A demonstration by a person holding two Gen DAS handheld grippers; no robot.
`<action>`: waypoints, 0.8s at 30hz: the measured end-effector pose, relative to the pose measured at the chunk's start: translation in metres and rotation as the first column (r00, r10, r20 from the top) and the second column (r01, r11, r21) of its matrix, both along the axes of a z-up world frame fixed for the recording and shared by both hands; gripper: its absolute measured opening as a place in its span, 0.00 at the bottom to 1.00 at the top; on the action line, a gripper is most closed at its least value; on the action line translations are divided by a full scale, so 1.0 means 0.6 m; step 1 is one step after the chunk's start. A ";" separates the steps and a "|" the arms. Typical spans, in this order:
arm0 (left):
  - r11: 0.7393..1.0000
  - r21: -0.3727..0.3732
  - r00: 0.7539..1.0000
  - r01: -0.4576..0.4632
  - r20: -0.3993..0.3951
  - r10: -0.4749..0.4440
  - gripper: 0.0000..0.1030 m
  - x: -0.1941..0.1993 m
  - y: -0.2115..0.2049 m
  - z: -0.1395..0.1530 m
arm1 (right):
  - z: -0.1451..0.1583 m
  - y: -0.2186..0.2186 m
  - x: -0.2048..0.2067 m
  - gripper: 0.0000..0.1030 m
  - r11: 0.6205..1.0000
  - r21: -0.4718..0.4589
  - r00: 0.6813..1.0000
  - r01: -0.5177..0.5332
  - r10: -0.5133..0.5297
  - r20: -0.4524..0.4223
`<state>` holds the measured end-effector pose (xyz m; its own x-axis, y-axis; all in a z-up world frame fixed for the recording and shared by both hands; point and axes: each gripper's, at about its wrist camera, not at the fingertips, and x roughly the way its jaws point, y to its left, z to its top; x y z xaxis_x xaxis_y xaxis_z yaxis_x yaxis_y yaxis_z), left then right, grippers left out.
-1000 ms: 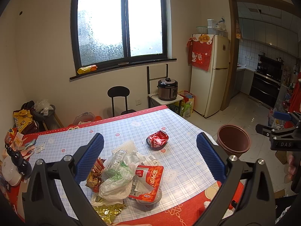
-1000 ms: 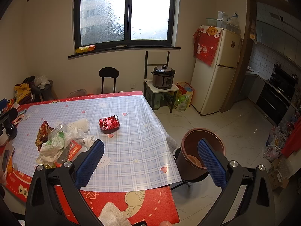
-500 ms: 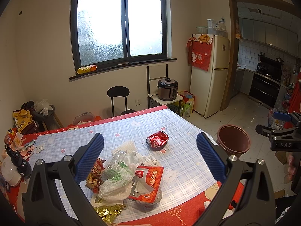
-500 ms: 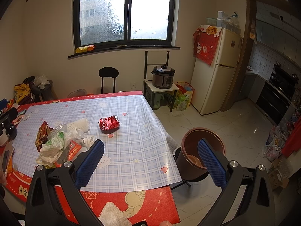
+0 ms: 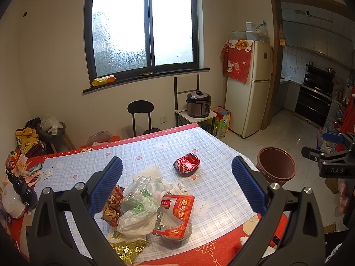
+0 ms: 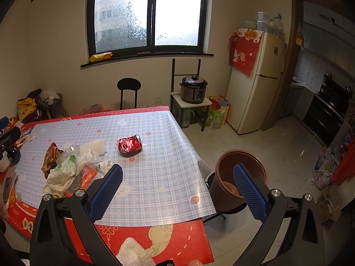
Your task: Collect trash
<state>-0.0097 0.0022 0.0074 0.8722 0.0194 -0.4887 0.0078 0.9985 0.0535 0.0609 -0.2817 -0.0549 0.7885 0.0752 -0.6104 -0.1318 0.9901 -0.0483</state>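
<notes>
A heap of trash (image 5: 144, 206) lies near the table's front: plastic bags, a clear bottle, snack wrappers and a red instant-food lid (image 5: 177, 212). The same heap (image 6: 66, 168) shows at the left in the right wrist view. A crumpled red can (image 5: 186, 164) (image 6: 129, 145) lies alone mid-table. A brown bin (image 5: 277, 164) (image 6: 240, 177) stands on the floor off the table's right edge. My left gripper (image 5: 176, 180) hangs open above the heap, holding nothing. My right gripper (image 6: 177, 184) is open over the table's right corner, beside the bin.
The table (image 6: 159, 173) carries a blue checked sheet over a red cloth. A black chair (image 5: 141, 115) stands behind it, a rice cooker (image 5: 198, 107) on a stand and a fridge (image 5: 248, 88) to the right. Small items (image 5: 17, 190) crowd the left edge.
</notes>
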 end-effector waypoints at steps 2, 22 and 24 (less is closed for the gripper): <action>1.000 -0.001 1.000 -0.004 -0.001 0.004 0.94 0.001 0.003 0.003 | 0.000 0.009 -0.002 0.95 1.000 0.000 1.000 -0.003 0.003 -0.001; 0.983 -0.159 0.995 -0.094 -0.059 0.086 0.95 -0.024 0.170 -0.065 | -0.019 0.089 0.034 0.95 0.979 0.099 0.982 -0.180 0.185 -0.041; 0.977 -0.170 0.990 -0.128 -0.076 0.117 0.95 -0.036 0.197 -0.079 | -0.025 0.115 0.034 0.95 0.972 0.093 0.974 -0.217 0.222 -0.039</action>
<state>-0.0315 0.1204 -0.0397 0.8346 0.0336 -0.5499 -0.1172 0.9861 -0.1177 0.0812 -0.2128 -0.0696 0.7163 0.2977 -0.6311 -0.3464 0.9368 0.0489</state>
